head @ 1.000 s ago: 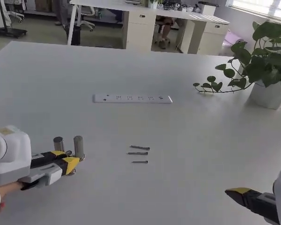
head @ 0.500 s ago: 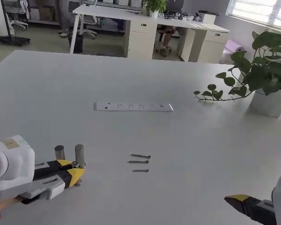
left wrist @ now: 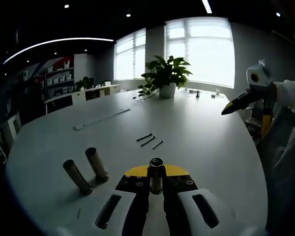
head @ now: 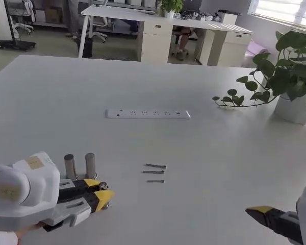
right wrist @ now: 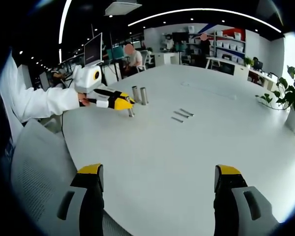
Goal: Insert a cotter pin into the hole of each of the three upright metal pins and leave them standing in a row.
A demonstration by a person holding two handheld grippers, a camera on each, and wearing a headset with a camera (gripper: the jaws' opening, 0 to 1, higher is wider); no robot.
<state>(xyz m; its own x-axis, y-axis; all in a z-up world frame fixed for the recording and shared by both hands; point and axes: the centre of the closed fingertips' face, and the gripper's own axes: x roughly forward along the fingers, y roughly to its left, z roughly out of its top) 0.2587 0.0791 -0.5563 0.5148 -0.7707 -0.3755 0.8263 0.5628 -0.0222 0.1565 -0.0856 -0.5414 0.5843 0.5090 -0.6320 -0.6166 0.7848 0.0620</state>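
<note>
my left tongs (head: 101,190) are at the near left of the white table (head: 204,153), clamped on 1 metal pin, the held pin (left wrist: 155,169). it stands upright between the yellow-tipped jaws, and its round top shows above them in the left gripper view. whether its foot touches the table i cannot tell.

just beyond the jaws and a little to the left are the other 2 metal pins, the left standing pin (head: 70,167) and the right standing pin (head: 91,165). both are upright on the table, side by side, close but not touching, and apart from the held pin.

the 3 cotter pins lie flat on the table to the right of the metal pins, roughly parallel and 1 behind another: the far cotter pin (head: 155,166), the middle cotter pin (head: 153,172) and the near cotter pin (head: 155,181). they lie apart from each other and well clear of the metal pins.

my right tongs (right wrist: 157,174) hang low at the near right of the table, the jaws spread wide with only bare tabletop between them. in the head view 1 yellow tip points left.

farther off, a white power strip (head: 147,114) lies across the middle of the table. a potted plant (head: 290,66) stands at the far right, with a trailing stem reaching left over the tabletop.
</note>
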